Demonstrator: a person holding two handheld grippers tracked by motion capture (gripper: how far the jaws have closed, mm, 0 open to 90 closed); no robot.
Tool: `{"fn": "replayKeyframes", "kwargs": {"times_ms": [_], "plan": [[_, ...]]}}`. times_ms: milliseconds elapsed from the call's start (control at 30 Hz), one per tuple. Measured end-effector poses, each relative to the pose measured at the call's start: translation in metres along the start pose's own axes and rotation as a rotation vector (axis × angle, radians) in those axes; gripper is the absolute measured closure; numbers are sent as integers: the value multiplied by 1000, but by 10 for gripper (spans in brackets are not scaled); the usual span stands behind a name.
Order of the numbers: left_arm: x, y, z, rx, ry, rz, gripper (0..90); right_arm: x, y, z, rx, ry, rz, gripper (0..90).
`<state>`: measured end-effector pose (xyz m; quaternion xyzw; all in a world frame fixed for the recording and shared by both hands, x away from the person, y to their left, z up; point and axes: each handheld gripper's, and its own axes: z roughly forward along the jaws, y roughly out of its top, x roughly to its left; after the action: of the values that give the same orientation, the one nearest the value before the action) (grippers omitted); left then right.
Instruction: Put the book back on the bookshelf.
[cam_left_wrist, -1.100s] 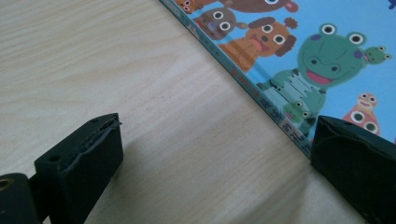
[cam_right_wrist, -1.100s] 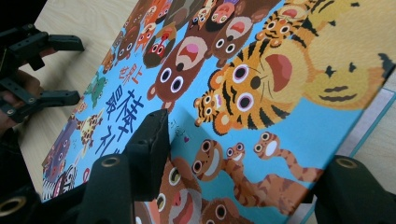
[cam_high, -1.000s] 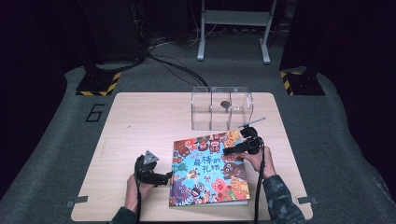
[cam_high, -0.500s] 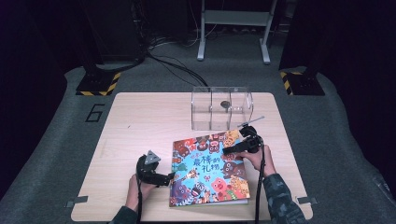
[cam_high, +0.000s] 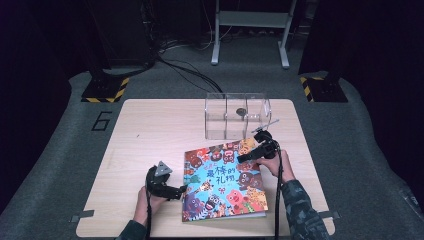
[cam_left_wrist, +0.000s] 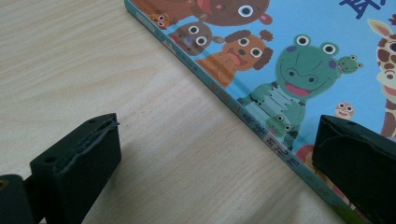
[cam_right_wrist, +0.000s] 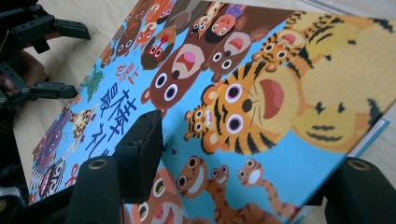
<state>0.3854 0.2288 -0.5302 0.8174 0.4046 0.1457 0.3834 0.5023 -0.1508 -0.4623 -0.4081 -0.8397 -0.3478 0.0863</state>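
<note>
High view: clear box (cam_high: 235, 116) holds dark round item; left claw (cam_high: 181, 190) released; right claw (cam_high: 244, 157) clamps book cover (cam_high: 223, 181).

Light wood tabletop (cam_high: 160, 130) on grey carpet (cam_high: 60, 150), "6" marking (cam_high: 102, 120) at left. Dark surroundings; black/yellow hazard-striped bases (cam_high: 105, 91) both sides, grey metal stand (cam_high: 250, 30) + cables (cam_high: 185, 70) behind.

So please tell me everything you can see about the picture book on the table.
The picture book is a thin, closed, glossy volume lying flat on the wooden table, turned slightly askew. Its blue cover shows cartoon animals, such as a frog and tigers, and large Chinese characters. The open left gripper straddles its spine edge; the right gripper is at its far corner, jaws either side of the cover.
</note>
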Motion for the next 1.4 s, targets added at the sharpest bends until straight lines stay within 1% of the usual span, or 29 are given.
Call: {"fn": "replayKeyframes", "kwargs": {"times_ms": [33, 67, 167, 267, 400, 433, 533, 667, 767, 800, 900, 933, 1000, 1033, 1067, 1167, 1200, 1267, 1300, 1400], "plan": [[1, 0, -1, 6, -10, 2, 11, -1, 2, 0, -8, -2, 5, 361], [1, 0, -1, 7, -11, 2, 11, -1, 3, 0, -11, -2, -2, 363], [0, 0, 0, -3, -4, 2, 11, -2, 3, 0, -24, 6, -5, 377], [0, 0, 0, -3, -5, 2, 11, -3, 3, -3, -36, 26, -11, 403], [1, 0, 0, -3, -5, 3, 11, -2, 3, -5, -42, 37, -17, 411], [1, 0, 0, 3, -6, 4, 10, -2, 3, -5, -47, 41, -25, 416], [1, 0, 0, 1, -6, 3, 11, -2, 2, -7, -68, 59, -30, 447], [1, 0, 0, 1, -6, 2, 11, -2, 0, -8, -99, 74, -50, 472], [1, 0, 0, 0, -7, 1, 10, -2, -2, -10, -108, 85, -58, 479], [1, 0, 0, 1, -8, 2, 10, -2, -2, -10, -117, 86, -72, 480], [1, 0, 0, 1, -9, 2, 10, -2, -4, -11, -128, 90, -84, 486], [1, 0, -1, 2, -9, 4, 9, -2, -6, -13, -143, 101, -98, 494], [1, 0, 0, 1, -10, 4, 9, -1, -7, -13, -146, 104, -93, 496], [1, 0, -1, 1, -10, 3, 9, -1, -7, -14, -146, 102, -104, 497], [1, 0, -1, 1, -9, 4, 9, -1, -7, -14, -152, 103, -105, 498], [1, 0, -1, 1, -9, 2, 9, 3, -6, -16, -173, 100, -147, 501], [1, 0, -1, 1, -9, 2, 9, 3, -6, -16, -173, 100, -147, 501], [1, 0, -1, 1, -9, 1, 9, 5, -5, -18, -188, 95, -172, 503], [0, 0, -1, 1, -9, 1, 9, 7, -5, -18, -186, 92, -166, 503], [0, 0, -1, 1, -8, 0, 9, 9, -6, -20, -183, 81, -168, 503]]}}
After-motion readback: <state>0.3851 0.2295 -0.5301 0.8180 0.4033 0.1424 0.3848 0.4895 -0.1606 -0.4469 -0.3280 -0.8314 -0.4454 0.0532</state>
